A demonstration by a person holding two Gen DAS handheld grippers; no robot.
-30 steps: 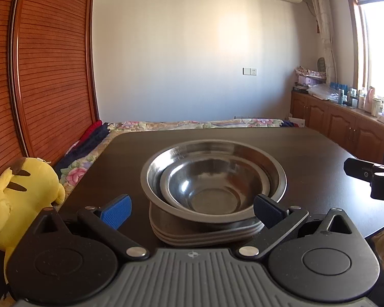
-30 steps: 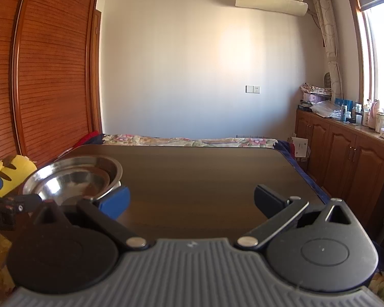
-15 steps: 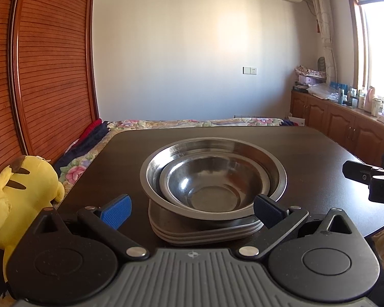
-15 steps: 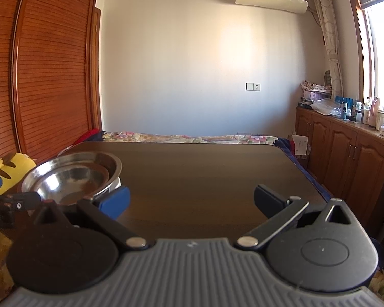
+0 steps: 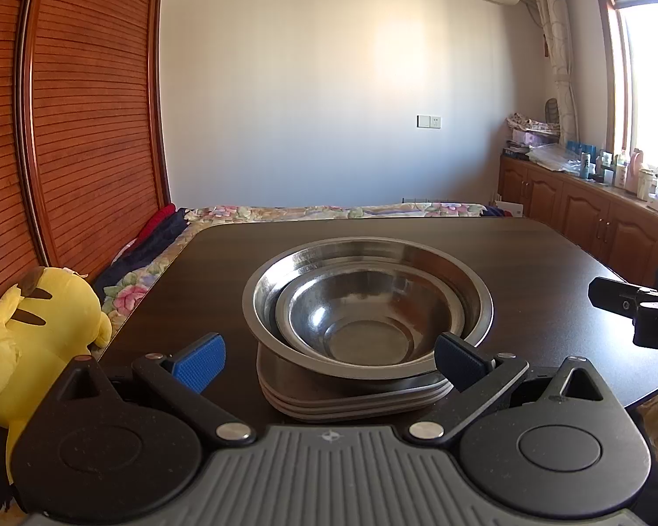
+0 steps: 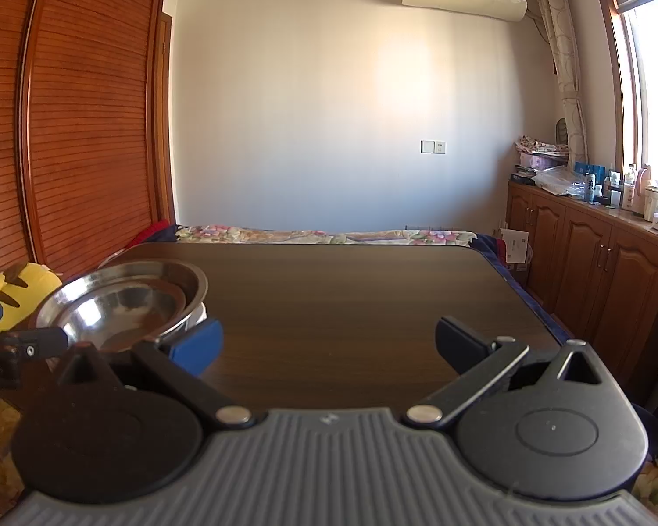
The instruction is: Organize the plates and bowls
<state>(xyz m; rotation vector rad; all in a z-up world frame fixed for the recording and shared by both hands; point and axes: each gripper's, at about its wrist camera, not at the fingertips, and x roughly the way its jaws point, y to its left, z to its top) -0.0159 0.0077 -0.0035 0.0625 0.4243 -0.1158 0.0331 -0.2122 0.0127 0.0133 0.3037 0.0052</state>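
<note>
Two steel bowls are nested, the smaller bowl (image 5: pixel 364 320) inside the larger bowl (image 5: pixel 465 280), on a stack of grey plates (image 5: pixel 355 399) near the front of the dark table (image 5: pixel 526 258). My left gripper (image 5: pixel 329 361) is open just in front of the stack, its fingers either side of the plates' near edge without touching. In the right wrist view the bowls (image 6: pixel 123 302) sit at the left and my right gripper (image 6: pixel 329 344) is open over bare tabletop (image 6: pixel 351 298), holding nothing. The right gripper's tip (image 5: pixel 636 311) shows at the far right of the left wrist view.
A yellow plush toy (image 5: pixel 26 342) sits off the table's left edge. A floral bed cover (image 5: pixel 329 211) lies beyond the far edge. Wooden cabinets (image 6: pixel 601 263) with bottles stand along the right wall, and a slatted wooden wardrobe (image 5: pixel 74 109) lines the left.
Both grippers have risen and tilted slightly, so the bowls and table sit a little lower in view. Both grippers stay open and the stack has not moved.
</note>
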